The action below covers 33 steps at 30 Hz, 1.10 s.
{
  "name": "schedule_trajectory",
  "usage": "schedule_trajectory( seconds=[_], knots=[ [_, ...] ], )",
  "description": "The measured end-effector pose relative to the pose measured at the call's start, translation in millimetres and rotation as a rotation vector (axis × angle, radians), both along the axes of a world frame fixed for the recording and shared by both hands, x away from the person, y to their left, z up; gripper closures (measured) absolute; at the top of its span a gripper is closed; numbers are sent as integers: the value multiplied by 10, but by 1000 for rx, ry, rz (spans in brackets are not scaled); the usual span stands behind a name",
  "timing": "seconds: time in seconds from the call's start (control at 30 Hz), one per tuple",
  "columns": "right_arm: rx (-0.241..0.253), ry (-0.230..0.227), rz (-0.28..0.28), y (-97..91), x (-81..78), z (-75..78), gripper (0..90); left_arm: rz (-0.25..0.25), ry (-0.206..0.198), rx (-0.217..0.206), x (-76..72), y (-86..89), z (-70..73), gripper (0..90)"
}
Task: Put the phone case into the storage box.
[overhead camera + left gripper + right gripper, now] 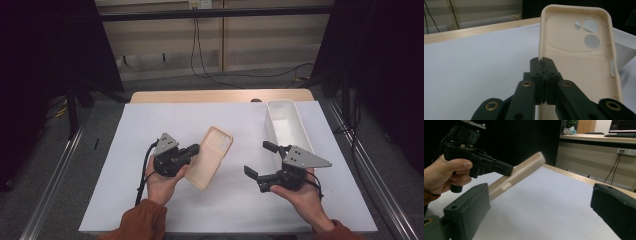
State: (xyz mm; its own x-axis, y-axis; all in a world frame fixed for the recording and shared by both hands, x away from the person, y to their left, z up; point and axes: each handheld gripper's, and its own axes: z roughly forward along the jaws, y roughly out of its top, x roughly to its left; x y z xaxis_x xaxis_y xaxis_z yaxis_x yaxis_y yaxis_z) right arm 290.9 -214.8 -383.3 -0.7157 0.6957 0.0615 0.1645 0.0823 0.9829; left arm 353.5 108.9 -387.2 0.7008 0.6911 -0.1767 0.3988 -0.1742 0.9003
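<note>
A cream phone case point(211, 156) is held off the white table sheet point(150, 130) at mid table. My left gripper point(194, 148) is shut on its left side wall, jaws pinching the thin rim. In the left gripper view the case point(579, 57) shows its hollow inside and camera cut-outs, with the gripper point(544, 65) clamped on its edge. My right gripper point(261, 159) stands open to the right of the case, nothing between its jaws. The right gripper view shows the case point(520, 173) edge-on, tilted up, held by the left gripper point(507, 170), beyond the right gripper's point(539, 207) wide-apart pads.
A long white tray point(285, 125) stands at the right of the sheet, just behind my right gripper. The wooden table edge point(220, 96) runs along the back. Dark curtains flank both sides, and cables point(210, 75) lie on the floor beyond.
</note>
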Motion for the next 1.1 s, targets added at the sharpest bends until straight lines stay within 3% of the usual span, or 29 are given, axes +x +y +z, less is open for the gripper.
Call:
schedule_trajectory(
  seconds=[0.53, 1.1],
  knots=[
    [-5, 3, -17, 149, 297, 54, 111, -30, -26, -7, 75, -298, 54, 883],
    [-32, 26, -13, 202, 392, 2, 385, -43, -45, 6, 68, -329, 43, 882]
  ],
)
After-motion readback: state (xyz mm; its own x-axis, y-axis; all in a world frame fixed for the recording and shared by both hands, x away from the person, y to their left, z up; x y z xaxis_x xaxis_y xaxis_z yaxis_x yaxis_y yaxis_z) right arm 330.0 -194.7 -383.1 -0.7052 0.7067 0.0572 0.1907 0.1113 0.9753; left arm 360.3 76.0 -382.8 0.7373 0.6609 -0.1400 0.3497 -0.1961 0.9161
